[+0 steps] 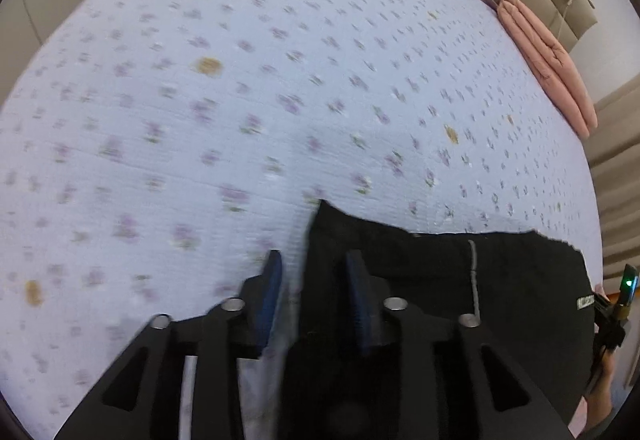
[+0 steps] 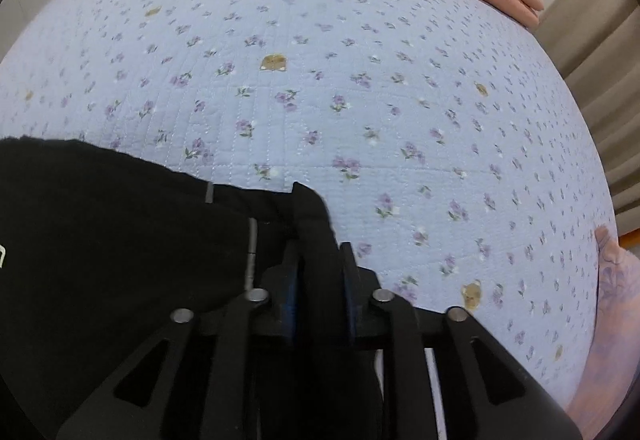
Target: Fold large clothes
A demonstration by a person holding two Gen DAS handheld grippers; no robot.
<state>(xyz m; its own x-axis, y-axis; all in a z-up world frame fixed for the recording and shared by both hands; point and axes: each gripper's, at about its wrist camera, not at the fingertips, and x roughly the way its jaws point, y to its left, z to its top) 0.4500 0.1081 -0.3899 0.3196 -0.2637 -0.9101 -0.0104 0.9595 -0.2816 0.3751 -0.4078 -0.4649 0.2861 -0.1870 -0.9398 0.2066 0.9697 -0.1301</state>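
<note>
Where bedspread (image 1: 280, 79) shows, black garment (image 1: 460, 280) seemingly between tongs (image 1: 314, 272)

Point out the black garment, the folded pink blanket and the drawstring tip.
black garment (image 2: 100, 240): right wrist view, on its flat dark front.
folded pink blanket (image 1: 548, 63): left wrist view, on its upper fold at the bed's far edge.
drawstring tip (image 1: 475, 296): left wrist view, on the grey cord's lower end.

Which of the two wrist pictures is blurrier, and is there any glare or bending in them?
Left wrist view: the flowered bedspread is smeared by motion blur. Right wrist view: much sharper, its stitching shows. Both: fisheye bulges the bed into a dome, dark corners; soft even light, no glare; the black garment shows little detail.
</note>
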